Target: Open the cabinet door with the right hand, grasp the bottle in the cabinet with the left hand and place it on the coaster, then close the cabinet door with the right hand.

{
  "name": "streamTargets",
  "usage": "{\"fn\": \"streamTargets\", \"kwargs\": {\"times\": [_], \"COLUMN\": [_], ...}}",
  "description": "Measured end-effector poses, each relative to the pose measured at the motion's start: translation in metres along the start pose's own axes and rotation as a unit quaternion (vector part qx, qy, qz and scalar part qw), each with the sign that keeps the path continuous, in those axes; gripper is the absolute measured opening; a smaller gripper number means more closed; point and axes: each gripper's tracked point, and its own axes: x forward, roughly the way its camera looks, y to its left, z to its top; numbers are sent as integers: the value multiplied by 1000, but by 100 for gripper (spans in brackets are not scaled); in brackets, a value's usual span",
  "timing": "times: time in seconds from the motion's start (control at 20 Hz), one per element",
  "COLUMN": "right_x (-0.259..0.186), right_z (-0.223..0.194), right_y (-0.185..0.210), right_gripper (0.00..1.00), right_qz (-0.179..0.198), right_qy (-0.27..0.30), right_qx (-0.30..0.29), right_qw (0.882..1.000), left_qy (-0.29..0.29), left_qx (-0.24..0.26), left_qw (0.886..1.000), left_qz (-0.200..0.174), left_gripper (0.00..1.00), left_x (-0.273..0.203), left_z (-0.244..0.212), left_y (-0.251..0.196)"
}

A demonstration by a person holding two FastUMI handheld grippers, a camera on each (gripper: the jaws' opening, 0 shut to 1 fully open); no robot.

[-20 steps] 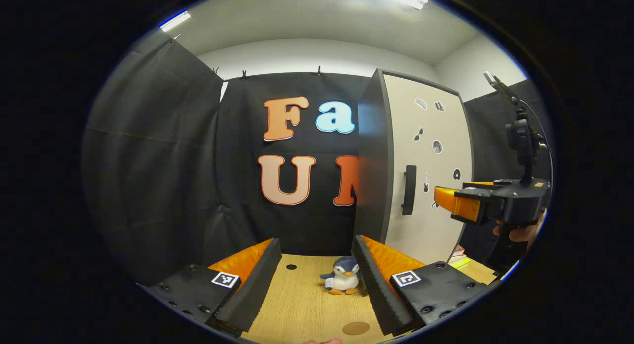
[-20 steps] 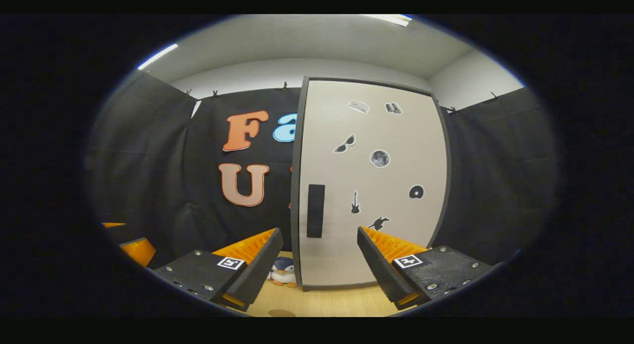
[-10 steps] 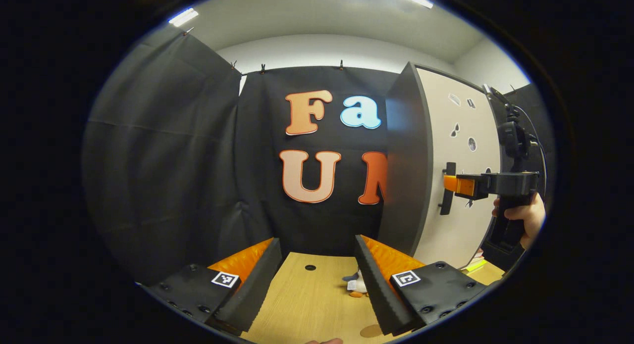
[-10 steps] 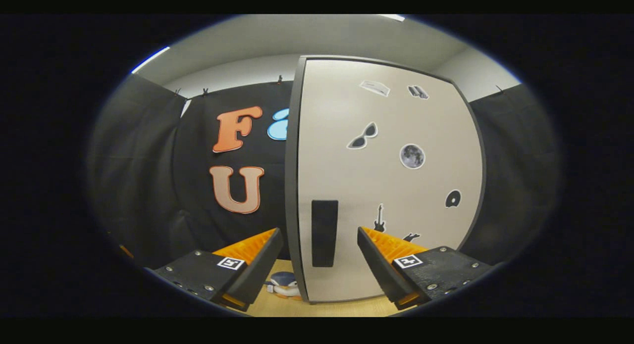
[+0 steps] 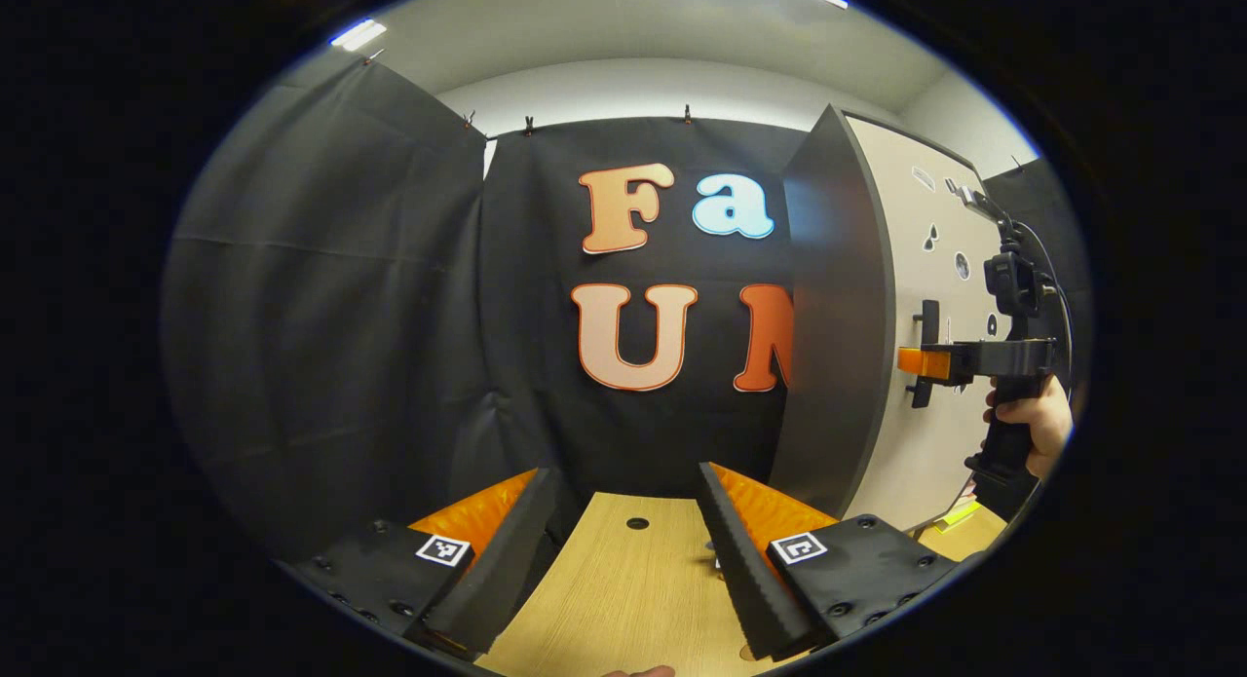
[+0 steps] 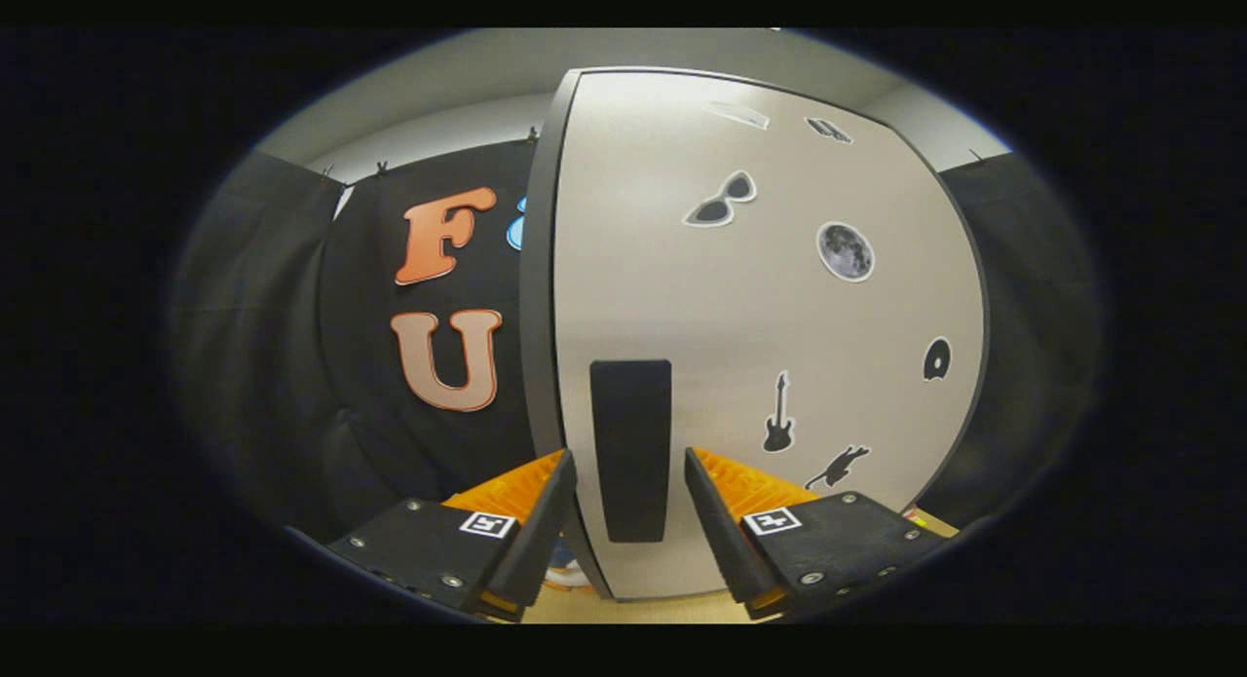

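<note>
Step one underway: right gripper (image 6: 623,526) sits at the cabinet door (image 6: 760,307), fingers spread either side of the door handle (image 6: 630,448), not clamped. Door looks shut, so the bottle isn't visible. Left gripper (image 5: 623,550) hangs open, empty, left of the cabinet over the table (image 5: 623,599). Grasp, coaster placement, closing remain.

Wood-grain table (image 5: 623,599), seemingly matt door (image 6: 740,346)

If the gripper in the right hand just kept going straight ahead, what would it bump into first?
Most likely the dark handle on the cabinet door: it sits between the right gripper's open fingers, with the door panel just behind. Depth is hard to judge.
</note>
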Motion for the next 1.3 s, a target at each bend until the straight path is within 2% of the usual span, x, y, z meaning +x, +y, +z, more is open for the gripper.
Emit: {"fn": "streamTargets", "kwargs": {"times": [0.05,0.15,0.35,0.4,0.45,0.7,0.8,0.85,0.95,1.1,1.15,1.2,1.3], "right_x": [-1,-2,-5,-6,-7,-24,-38,-48,-81,-126,-137,-137,-143], "right_z": [-1,0,0,1,1,2,1,0,-3,-7,-6,-4,-6], "right_y": [-2,0,0,-1,-1,-1,-6,-9,-25,-49,-55,-54,-59], "right_gripper": [57,37,33,28,30,23,19,22,22,22,18,18,18], "right_qz": [-5,-5,-9,-11,-12,-4,-8,-12,-18,-20,-20,-23,-32], "right_qy": [-2,-3,-3,-1,0,6,2,-1,-2,1,-4,-8,-8], "right_qx": [1,9,-4,-1,4,13,16,18,24,35,37,41,45], "right_qw": [1000,1000,1000,1000,1000,1000,1000,1000,1000,999,999,999,998], "left_qy": [2,4,6,7,6,4,10,10,2,7,8,10,11], "left_qx": [0,3,3,3,3,7,9,11,17,27,25,24,26], "left_qw": [1000,1000,1000,1000,1000,1000,1000,999,999,998,998,998,997], "left_qz": [-1,-2,-6,-8,-8,-16,-28,-32,-39,-54,-59,-65,-72], "left_gripper": [96,96,96,96,96,94,96,96,94,99,99,96,99], "left_x": [1,1,-2,-3,-3,-12,-25,-30,-40,-48,-54,-58,-67], "left_z": [-2,-4,-7,-7,-6,-2,-6,-7,-2,-8,-10,-11,-10], "left_y": [0,0,-2,-3,-3,-17,-31,-36,-47,-66,-73,-80,-92]}}
